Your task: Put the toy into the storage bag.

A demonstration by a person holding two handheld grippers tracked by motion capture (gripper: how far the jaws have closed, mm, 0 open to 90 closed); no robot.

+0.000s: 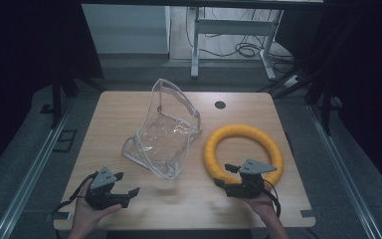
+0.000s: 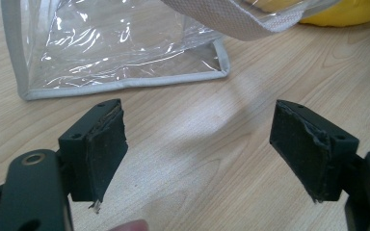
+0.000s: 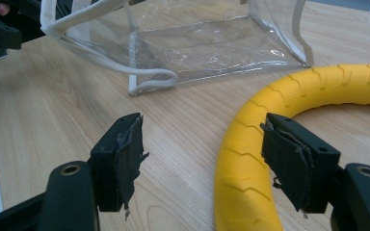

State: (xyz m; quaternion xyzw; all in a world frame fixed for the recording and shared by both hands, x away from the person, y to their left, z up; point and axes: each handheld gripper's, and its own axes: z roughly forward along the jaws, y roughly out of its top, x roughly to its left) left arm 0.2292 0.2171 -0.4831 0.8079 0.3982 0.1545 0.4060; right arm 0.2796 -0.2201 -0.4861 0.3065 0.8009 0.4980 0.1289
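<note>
Where the wooden worktop [image 1: 189, 199] stands in a dim room with cables on the floor beyond, a clear bag [image 1: 166, 132] sits mid-table. Left of it, the left gripper [image 1: 127, 191] hovers low, jaws apart. Right of it, the right gripper [image 1: 226, 174] holds its jaws apart, astride the yellow ring [image 1: 243, 132].

Yellow foam ring [image 1: 243, 151], ribbed, lies flat on the wooden table's right half. Clear plastic bag [image 1: 165, 130] w/ grey-white trim sits just left of it, mid-table, mouth open, one side standing up, empty, not touching the ring.
</note>
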